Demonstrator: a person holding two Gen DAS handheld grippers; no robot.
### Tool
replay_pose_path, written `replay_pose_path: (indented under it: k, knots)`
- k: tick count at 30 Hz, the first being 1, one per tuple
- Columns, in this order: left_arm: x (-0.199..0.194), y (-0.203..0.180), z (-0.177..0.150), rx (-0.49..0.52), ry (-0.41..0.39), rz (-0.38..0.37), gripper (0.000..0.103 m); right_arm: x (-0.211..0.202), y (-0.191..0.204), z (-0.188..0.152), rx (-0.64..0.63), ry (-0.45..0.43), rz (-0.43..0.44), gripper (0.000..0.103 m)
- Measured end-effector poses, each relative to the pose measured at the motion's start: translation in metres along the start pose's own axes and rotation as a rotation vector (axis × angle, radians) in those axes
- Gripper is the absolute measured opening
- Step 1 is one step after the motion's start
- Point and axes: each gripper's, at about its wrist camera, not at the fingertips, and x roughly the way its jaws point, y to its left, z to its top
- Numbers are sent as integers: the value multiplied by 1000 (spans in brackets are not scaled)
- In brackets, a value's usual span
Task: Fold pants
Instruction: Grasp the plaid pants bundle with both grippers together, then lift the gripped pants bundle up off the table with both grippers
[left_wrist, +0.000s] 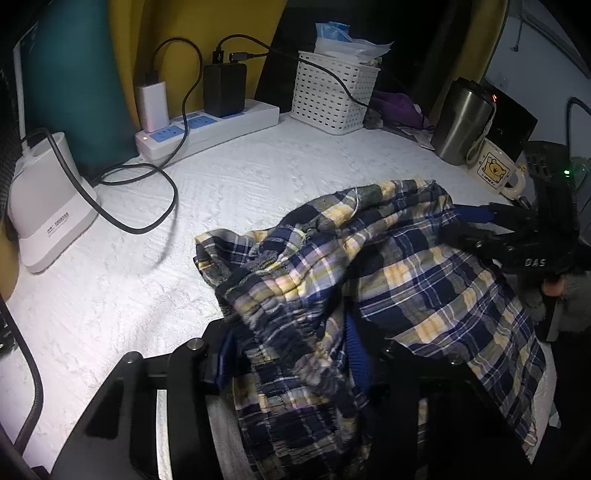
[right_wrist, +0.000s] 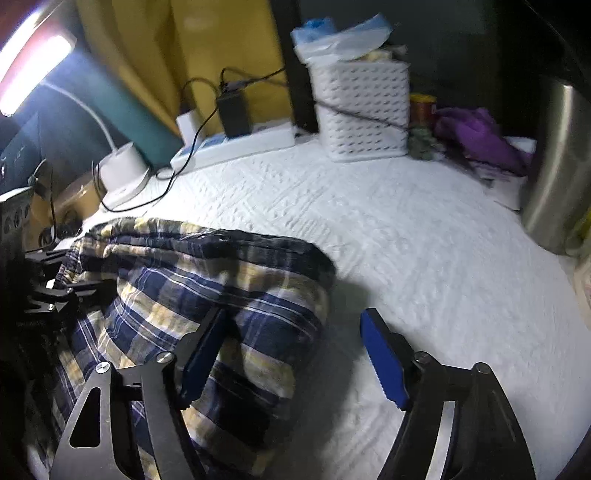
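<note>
Plaid pants (left_wrist: 388, 266) in navy, yellow and white lie bunched on a white textured cover (left_wrist: 258, 177). At the bottom of the left wrist view my left gripper (left_wrist: 288, 350) is shut on a gathered wad of the pants, which fills the gap between its blue pads. In the right wrist view the pants (right_wrist: 207, 280) form a folded mound at the left. My right gripper (right_wrist: 295, 354) is open there, one blue pad over the plaid fabric and the other above the bare cover, with the mound's right edge between them. The right gripper (left_wrist: 517, 240) also shows at the pants' far right side.
Along the back stand a white power strip (left_wrist: 221, 125) with chargers, a white perforated basket (left_wrist: 332, 92), a steel tumbler (left_wrist: 461, 122) and a bear mug (left_wrist: 495, 170). A white lamp base (left_wrist: 48, 206) and a looping black cable (left_wrist: 147, 206) sit at the left. Purple cloth (right_wrist: 476, 136) lies at the back right.
</note>
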Motion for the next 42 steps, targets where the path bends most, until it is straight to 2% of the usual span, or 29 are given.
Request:
replay_pose_path:
  k: [6,9,10,11,13,14,18,22,27,42]
  knots:
    - [1,2,1,-14,-5,-33,51,10,12,5,-24,5,73,76]
    - [3,-3,1,1,-5,-14,52,11,11,5,-17,3,120,76]
    - [3,-5,0,9,-5,-7,52,11,11,5,-18,1,126,72]
    - [3,-6,0,13,-6,-3,51,11,12,5,-19,2,131,64]
    - [2,-9,0,22,-10,-9,44,11,16,5,-31,4,140,56]
    - [2,-10,0,27,-13,-9,42,11,18,5,-35,9,152,48]
    - [0,-12,0,34,-25,-4,38,11,21,7,-42,10,163,42]
    - [-10,-20,-1,55,-76,14,36,6,19,5,-33,-10,174,29]
    - [-15,-20,0,7,-80,2,36,-1,22,1,-33,-29,169,26]
    - [-64,-47,-4,23,-156,30,36,-54,36,-4,-55,-110,175,26]
